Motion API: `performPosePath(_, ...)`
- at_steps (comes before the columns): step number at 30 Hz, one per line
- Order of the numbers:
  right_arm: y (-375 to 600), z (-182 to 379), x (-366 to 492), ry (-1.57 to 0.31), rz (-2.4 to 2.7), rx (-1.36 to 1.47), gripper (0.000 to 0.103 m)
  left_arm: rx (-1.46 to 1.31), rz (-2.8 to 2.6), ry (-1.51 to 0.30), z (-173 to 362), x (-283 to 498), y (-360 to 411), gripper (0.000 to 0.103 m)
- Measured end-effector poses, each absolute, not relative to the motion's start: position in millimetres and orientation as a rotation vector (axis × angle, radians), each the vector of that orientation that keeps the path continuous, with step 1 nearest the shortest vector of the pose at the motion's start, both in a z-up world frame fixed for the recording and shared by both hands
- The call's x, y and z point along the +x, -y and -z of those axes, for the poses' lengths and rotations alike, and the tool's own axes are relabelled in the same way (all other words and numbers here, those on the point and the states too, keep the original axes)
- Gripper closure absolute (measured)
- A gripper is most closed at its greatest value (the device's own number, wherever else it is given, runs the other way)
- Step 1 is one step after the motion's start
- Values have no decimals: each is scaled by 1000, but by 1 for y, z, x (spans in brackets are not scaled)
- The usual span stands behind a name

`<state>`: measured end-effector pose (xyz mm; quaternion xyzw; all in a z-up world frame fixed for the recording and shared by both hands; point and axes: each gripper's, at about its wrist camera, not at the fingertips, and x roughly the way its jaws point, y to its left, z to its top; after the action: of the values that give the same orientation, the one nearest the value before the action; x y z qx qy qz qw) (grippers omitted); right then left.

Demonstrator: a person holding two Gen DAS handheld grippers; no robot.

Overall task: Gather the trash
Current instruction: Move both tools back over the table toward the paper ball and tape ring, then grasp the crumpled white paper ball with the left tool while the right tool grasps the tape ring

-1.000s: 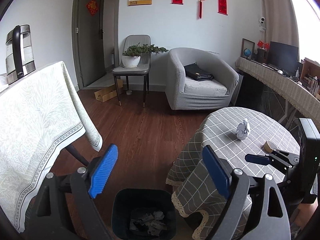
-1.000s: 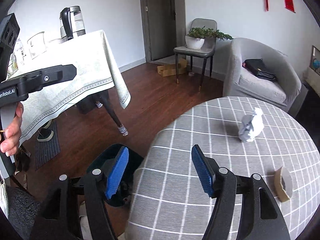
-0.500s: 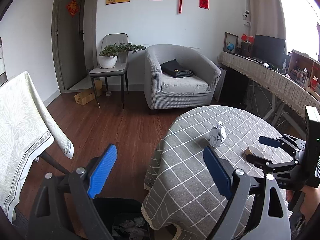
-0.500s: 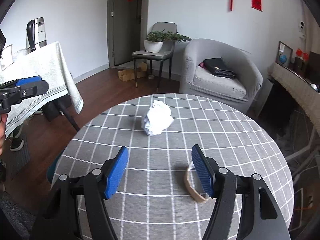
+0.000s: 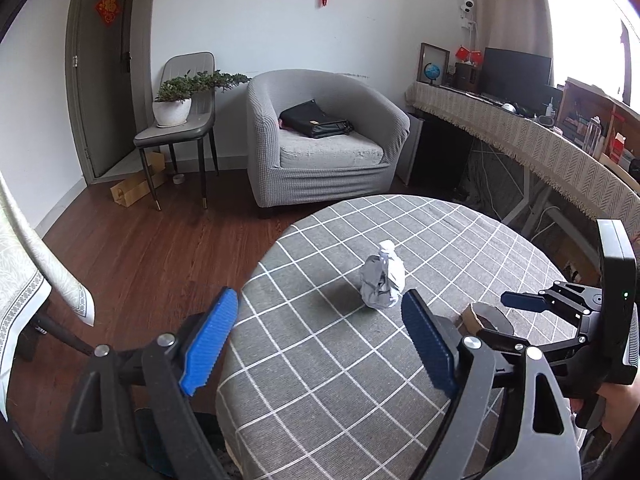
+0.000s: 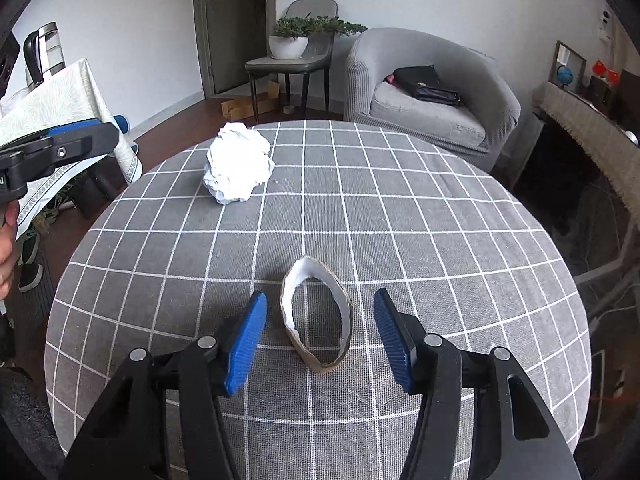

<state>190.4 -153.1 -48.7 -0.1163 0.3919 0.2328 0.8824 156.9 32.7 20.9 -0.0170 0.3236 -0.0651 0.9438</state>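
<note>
the cardboard ring point(image 6: 316, 316), flattened to an oval and lined white inside, lies on the grey checked tablecloth point(image 6: 440, 240) directly ahead of your right gripper point(image 6: 320, 336). it sits between the two blue pads point(image 6: 244, 344), with a gap visible on each side; neither pad touches it. your right gripper is spread wide and holds nothing.

the crumpled white paper ball point(image 6: 238, 168) rests on the same cloth, well beyond the ring and off to the left of your right gripper, near the far left edge of the table. in the left wrist view the same paper ball point(image 5: 382, 282) stands ahead of your left gripper point(image 5: 320, 340), just past the tip of its right-hand pad and apart from it. your left gripper is also spread wide, empty, and hangs over the near left rim of the table, its left-hand pad out over the wooden floor point(image 5: 152, 248).

from the left wrist view your right gripper point(image 5: 520, 304) shows to the right, low over the cloth, with part of the ring point(image 5: 482, 316) visible beneath it.

beyond the table stand a grey armchair point(image 6: 432, 92) carrying a black bag point(image 6: 428, 84), and a chair point(image 6: 296, 60) bearing a potted plant point(image 6: 296, 36).
</note>
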Motion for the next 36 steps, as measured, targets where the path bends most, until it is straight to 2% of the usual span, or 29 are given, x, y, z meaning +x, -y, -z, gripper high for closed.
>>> performPosePath(5,158,50,196,-830,-501,-225,56,-19,161,-694,-8,177,-9,26)
performPosePath(9,156,52,198,-848,-519,-220,62,25,187,-728,1,190,7,37)
performPosePath(11,154,51,200,-848,-533,-217,68,40,192,-735,3,196,12,37)
performPosePath(15,151,49,200,-843,-544,-237,70,29,190,-743,6,207,17,37)
performPosePath(27,197,38,206,-818,-518,-117,71,-21,192,-795,21,226,21,47)
performPosePath(36,206,43,202,-829,-512,-98,71,-45,190,-802,24,231,24,58)
